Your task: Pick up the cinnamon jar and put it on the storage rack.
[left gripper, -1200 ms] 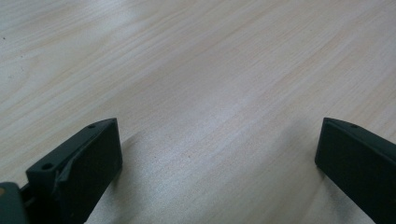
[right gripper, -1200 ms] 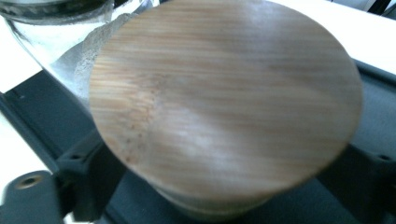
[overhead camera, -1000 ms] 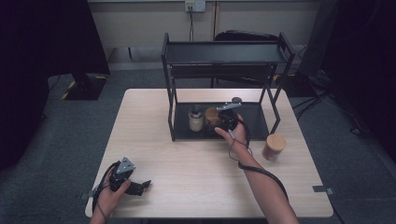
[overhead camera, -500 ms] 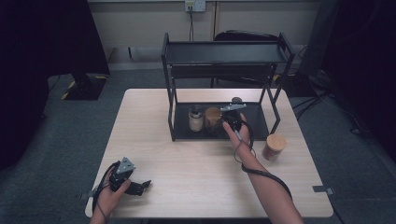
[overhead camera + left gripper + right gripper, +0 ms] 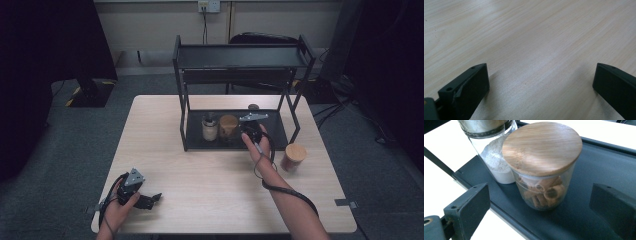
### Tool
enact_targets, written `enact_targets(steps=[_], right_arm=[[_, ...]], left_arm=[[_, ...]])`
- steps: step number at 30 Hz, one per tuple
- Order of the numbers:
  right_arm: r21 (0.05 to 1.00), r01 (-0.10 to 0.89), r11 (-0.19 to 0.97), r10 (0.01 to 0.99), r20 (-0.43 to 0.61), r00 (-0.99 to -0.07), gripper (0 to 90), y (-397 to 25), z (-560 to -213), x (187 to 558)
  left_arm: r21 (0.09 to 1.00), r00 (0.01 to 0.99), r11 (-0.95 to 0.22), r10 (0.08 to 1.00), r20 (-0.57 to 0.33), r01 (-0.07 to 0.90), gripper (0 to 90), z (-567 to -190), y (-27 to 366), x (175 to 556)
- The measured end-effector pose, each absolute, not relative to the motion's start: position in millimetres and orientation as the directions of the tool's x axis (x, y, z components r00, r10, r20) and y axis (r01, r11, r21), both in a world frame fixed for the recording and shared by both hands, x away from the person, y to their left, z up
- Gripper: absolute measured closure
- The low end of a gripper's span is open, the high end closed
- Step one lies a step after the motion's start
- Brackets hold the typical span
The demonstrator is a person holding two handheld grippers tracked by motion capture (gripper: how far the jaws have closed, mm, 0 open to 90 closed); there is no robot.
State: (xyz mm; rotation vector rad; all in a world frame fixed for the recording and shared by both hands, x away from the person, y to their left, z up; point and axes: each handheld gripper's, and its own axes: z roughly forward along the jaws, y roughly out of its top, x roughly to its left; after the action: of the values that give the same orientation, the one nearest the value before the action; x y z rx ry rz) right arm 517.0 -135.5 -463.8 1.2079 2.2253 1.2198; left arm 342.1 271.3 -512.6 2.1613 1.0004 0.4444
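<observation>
Pale wooden table (image 5: 200,165) on grey carpet, dark room all around, power socket on the far wall.

At the near left corner: left hand (image 5: 117,210) resting on the tabletop with the left claw (image 5: 152,199) lying low over bare wood. Released, jaws spread wide in the left gripper view (image 5: 541,72), nothing between them but grain.

Toward the middle, far side: black two-tier rack (image 5: 240,55), its lower tray holding two containers side by side. On the left a powder jar (image 5: 209,129), clear glass, white contents, metal band near the top (image 5: 496,162). Touching or almost touching it on the right, the lidded jar (image 5: 228,126): squat clear glass, broad bamboo lid, brown rolled sticks inside (image 5: 544,170).

Just right of that, right hand (image 5: 260,147) reaching under the upper shelf, right claw (image 5: 248,131) released, jaws apart on either side of the lidded jar but clear of the glass (image 5: 539,188).

Probably moderate in weight; rigid, smooth, slippery and breakable. Best gripped across the glass body below the lid, never by the lid alone, which may only sit loose. Squeeze firmly but gently; keep upright; mind the powder jar close by and the shelf overhead.

Far right, on the open table: second jar (image 5: 293,157) with a matching lid, well outside the rack.
</observation>
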Motion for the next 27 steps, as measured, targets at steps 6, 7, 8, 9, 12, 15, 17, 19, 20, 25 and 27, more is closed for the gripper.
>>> enact_targets(steps=[6,7,8,9,12,15,17,19,20,25,27], right_arm=[[0.808,0.523,0.271,0.802,0.111,-0.587,2.4,-140,-464,509],[0.807,0.524,0.273,0.801,0.11,-0.588,2.4,-141,-465,508],[0.806,0.524,0.275,0.802,0.109,-0.588,2.4,-142,-465,507],[0.805,0.526,0.275,0.802,0.11,-0.587,2.3,-143,-465,506],[0.802,0.529,0.277,0.801,0.111,-0.588,2.4,-145,-465,502],[0.803,0.527,0.278,0.8,0.11,-0.59,2.4,-148,-464,498],[0.803,0.528,0.276,0.8,0.111,-0.589,2.5,-150,-464,496],[0.802,0.529,0.279,0.8,0.11,-0.589,2.6,-152,-465,493],[0.802,0.528,0.28,0.799,0.11,-0.591,2.8,-152,-466,492],[0.801,0.52,0.298,0.792,0.097,-0.603,3.7,-154,-468,486],[0.802,0.518,0.299,0.792,0.094,-0.603,3.9,-155,-468,484]], left_arm=[[0.72,0.642,-0.454,0.766,0.015,0.525,0.1,-513,271,342],[0.72,0.642,-0.454,0.766,0.015,0.525,0.1,-513,271,342],[0.72,0.642,-0.454,0.766,0.015,0.525,0.1,-513,271,342],[0.72,0.642,-0.454,0.766,0.015,0.525,0.1,-513,271,342],[0.72,0.642,-0.454,0.766,0.015,0.525,0.1,-513,271,342],[0.72,0.642,-0.454,0.766,0.015,0.525,0.1,-513,271,342],[0.72,0.642,-0.454,0.766,0.015,0.525,0.1,-513,271,342],[0.72,0.642,-0.454,0.766,0.015,0.525,0.1,-513,271,342],[0.72,0.642,-0.454,0.766,0.015,0.525,0.1,-513,271,342],[0.72,0.642,-0.453,0.767,0.015,0.525,0.1,-513,271,342],[0.72,0.642,-0.453,0.767,0.015,0.525,0.1,-513,271,342]])
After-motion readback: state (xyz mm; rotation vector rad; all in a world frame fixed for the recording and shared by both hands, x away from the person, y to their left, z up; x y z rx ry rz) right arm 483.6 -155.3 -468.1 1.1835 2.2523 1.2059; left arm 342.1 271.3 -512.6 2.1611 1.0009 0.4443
